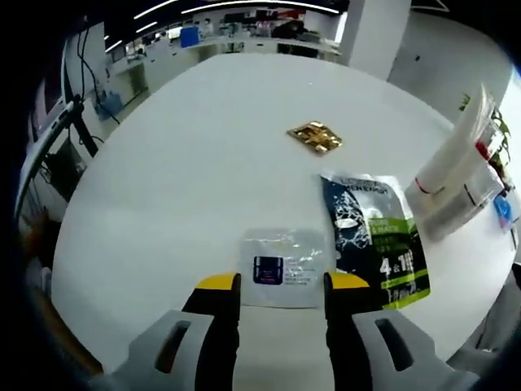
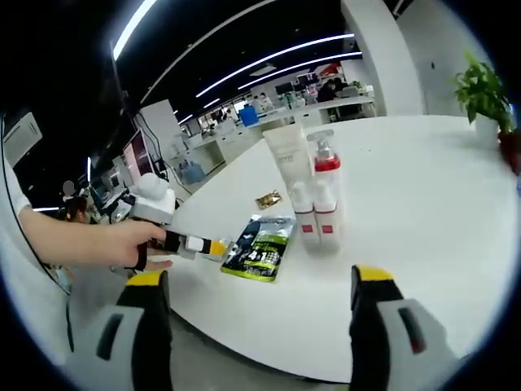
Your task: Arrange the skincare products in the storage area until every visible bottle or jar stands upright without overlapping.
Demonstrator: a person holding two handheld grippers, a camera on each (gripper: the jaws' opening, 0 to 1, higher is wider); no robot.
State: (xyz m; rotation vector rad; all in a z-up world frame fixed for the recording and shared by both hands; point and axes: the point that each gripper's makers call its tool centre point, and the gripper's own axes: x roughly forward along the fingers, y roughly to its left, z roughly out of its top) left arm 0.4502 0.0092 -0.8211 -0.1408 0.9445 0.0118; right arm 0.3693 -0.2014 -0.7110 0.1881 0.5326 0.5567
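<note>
Where the left gripper view looks down its own jaws, the left gripper point(image 1: 282, 285) stands with its yellow-tipped jaws apart and nothing clamped, and a white sachet point(image 1: 284, 267) lies flat on the white table point(image 1: 187, 155) just ahead of the tips, its near edge reaching into the gap between them; whether it touches either jaw cannot be told. Just beside that sachet, on its right in this view, lies a dark sachet with green print point(image 1: 377, 241), also flat, the two packets touching or nearly so at one edge. Farther out on the table sits a small gold packet point(image 1: 314, 136), well apart from both. At the right edge of this view a white tube point(image 1: 453, 147) and clear-cased bottles stand clustered. In the right gripper view the right gripper point(image 2: 260, 277) hangs off the near edge of the table with its jaws wide apart and empty. Beyond it stands the upright group: the white tube point(image 2: 287, 151), a pump bottle with a red collar point(image 2: 326, 161) and two small white bottles point(image 2: 316, 215) in front, all close together. The green-printed sachet point(image 2: 259, 247) lies left of them, and a person's hand point(image 2: 130, 243) holds the left gripper at its far end.
</note>
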